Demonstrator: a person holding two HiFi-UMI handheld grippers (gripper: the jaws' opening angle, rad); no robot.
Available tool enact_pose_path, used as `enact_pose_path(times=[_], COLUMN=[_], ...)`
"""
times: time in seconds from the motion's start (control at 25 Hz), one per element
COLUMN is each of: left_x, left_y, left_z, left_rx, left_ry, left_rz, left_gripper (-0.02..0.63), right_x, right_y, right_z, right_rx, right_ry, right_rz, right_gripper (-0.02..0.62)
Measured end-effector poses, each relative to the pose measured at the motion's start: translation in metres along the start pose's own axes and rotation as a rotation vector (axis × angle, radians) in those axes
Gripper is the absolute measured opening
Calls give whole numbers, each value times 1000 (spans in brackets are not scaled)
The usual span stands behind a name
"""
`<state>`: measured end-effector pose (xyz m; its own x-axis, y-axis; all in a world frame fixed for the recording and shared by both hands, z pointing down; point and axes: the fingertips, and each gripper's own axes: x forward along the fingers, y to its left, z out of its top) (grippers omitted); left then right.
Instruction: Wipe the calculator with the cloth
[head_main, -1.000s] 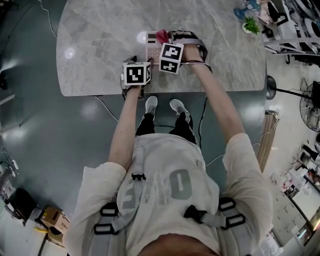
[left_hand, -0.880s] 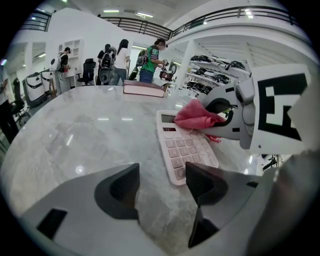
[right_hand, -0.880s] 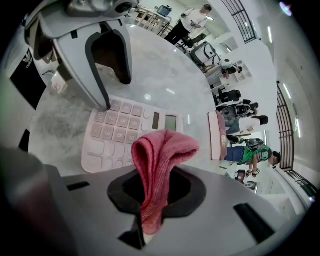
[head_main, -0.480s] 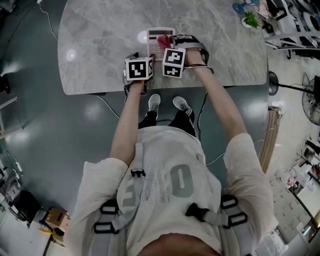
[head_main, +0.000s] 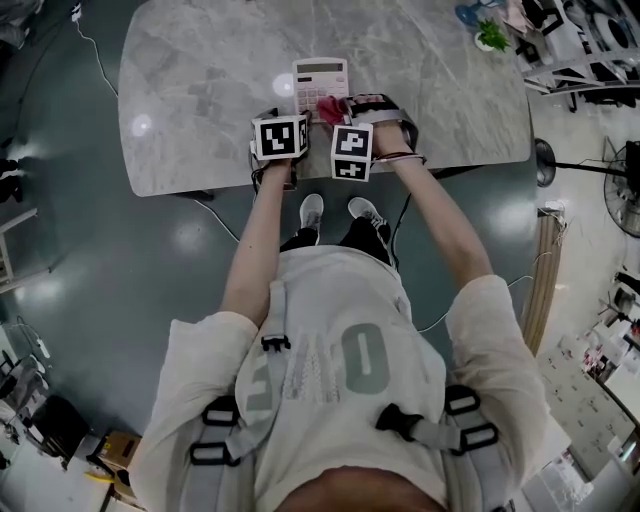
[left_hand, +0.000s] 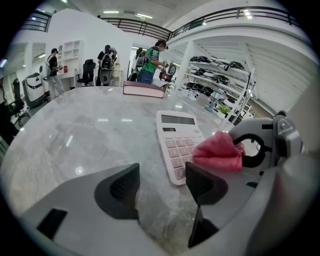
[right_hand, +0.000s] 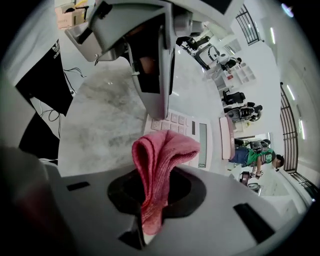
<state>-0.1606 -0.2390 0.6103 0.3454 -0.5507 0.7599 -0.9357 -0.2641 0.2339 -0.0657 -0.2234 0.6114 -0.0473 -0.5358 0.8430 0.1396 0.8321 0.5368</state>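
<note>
The right hand-held gripper (right_hand: 150, 200) has its jaws closed tight on a folded pink cloth (right_hand: 161, 159), which sticks up from between them in a loose loop. In the head view this hand-held gripper comes in from the right of centre, and the cloth (head_main: 329, 108) lies on the lower right part of the calculator (head_main: 320, 78), over its keys. From the left gripper view the cloth (left_hand: 218, 153) sits against the right side of the keypad, though whether it presses on the keys is hard to tell. The left hand-held gripper (left_hand: 160, 187) has its jaws apart with only bare table between them. It is low over the table just beside the calculator's (left_hand: 177, 140) near left corner, and its right jaw overlaps that corner in its own view. The calculator is white with a display strip at its far end, and it lies flat in the upper middle of the head view, near the table's (head_main: 200, 90) front edge. The table is grey marbled stone with rounded corners. Farther back on it, in the upper middle of the left gripper view, lies a closed book (left_hand: 144, 89).
</note>
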Motion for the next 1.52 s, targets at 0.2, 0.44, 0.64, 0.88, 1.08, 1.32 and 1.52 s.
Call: enact_pose_path(times=[0.2, 0.44, 0.64, 0.88, 1.08, 1.32, 1.52], left_x=[-2, -1, 6, 4, 0, 1, 0], left_y=[0, 0, 1, 1, 0, -1, -6], left_z=[-2, 1, 3, 2, 2, -3, -2], left_rx=[2, 3, 13, 6, 18, 24, -84], left_ry=[1, 11, -1, 14, 3, 15, 0], left_rz=[2, -5, -16, -12, -26, -32, -13], left_gripper=[290, 290, 290, 290, 290, 288, 288], right_x=[-8, -12, -8, -7, -11, -16, -25], right_y=[15, 24, 25, 24, 26, -16, -87], right_z=[4, 5, 5, 4, 6, -2, -8], right_rx=[57, 48, 44, 41, 12, 118, 109], right_ry=[-4, 1, 8, 16, 45, 17, 9], right_rz=[17, 20, 25, 16, -8, 2, -122], right_gripper=[55, 55, 55, 55, 55, 55, 55])
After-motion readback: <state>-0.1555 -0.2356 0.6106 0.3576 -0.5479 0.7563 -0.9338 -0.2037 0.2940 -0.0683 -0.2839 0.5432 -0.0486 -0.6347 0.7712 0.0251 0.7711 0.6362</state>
